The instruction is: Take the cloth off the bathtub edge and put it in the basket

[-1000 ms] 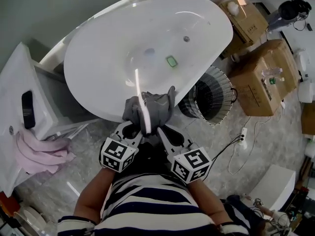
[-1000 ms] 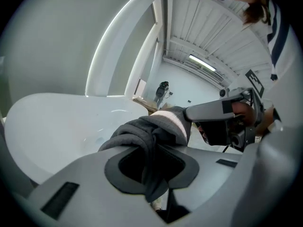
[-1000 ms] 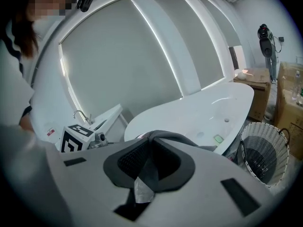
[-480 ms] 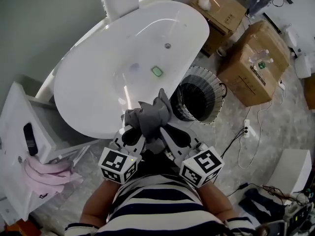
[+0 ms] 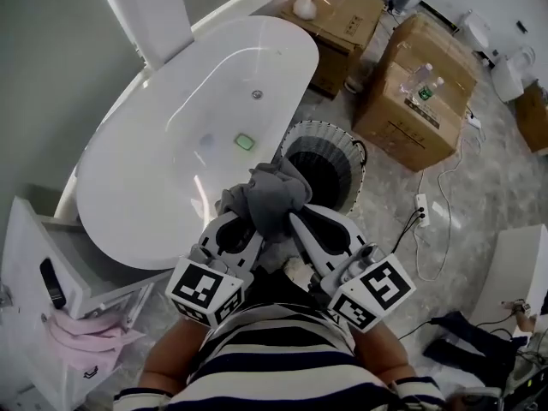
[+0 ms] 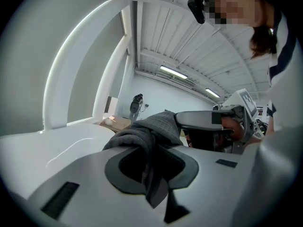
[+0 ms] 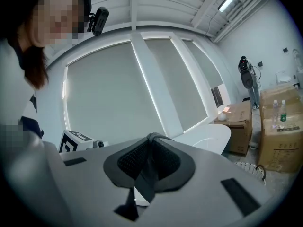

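A grey cloth hangs bunched in the air, off the white bathtub, just in front of the round wire basket. My left gripper is shut on the cloth's left side, and the dark fabric fills its jaws in the left gripper view. My right gripper is shut on the cloth's right side, with a fold of cloth pinched between its jaws. The basket's white rim shows low on the right in the right gripper view.
Cardboard boxes with bottles on top stand beyond the basket. A white cabinet with a pink towel sits at the left. A cable and power strip lie on the floor to the right.
Both grippers have lifted the grey cloth off the tub edge and carried it right, toward the basket. The view has swung right, so tub and basket sit further left.
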{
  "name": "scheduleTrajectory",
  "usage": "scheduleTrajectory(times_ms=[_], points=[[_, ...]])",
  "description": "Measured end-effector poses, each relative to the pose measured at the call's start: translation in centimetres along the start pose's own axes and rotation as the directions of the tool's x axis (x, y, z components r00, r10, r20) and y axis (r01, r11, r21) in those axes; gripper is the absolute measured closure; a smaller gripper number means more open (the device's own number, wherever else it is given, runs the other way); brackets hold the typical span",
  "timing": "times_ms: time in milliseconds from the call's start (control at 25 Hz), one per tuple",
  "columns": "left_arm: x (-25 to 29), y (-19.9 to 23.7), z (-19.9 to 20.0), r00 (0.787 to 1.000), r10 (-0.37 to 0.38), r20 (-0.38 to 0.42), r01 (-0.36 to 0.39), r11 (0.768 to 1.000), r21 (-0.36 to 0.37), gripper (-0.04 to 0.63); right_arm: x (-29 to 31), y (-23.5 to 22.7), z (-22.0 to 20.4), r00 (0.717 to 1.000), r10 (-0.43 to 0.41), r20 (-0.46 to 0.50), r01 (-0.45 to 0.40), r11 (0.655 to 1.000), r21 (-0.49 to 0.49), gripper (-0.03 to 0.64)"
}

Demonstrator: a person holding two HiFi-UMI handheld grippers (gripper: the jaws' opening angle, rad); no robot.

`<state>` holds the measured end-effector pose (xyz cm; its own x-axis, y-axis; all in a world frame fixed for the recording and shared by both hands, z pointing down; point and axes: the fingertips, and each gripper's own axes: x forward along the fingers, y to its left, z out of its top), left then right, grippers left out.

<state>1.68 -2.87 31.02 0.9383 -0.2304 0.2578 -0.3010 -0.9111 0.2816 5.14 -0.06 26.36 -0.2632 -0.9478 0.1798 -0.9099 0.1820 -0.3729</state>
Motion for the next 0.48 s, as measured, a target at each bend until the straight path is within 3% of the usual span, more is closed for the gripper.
scheduleTrajectory(times_ms=[480], points=[[8.1,-5.0,4.9,0.994,-0.103,0.027,0.102,0.993,0.065,0.534,-4.5,-6.8,5.8,0.993,-0.060,0.102,0.063,0.998,-0.029,0.560]])
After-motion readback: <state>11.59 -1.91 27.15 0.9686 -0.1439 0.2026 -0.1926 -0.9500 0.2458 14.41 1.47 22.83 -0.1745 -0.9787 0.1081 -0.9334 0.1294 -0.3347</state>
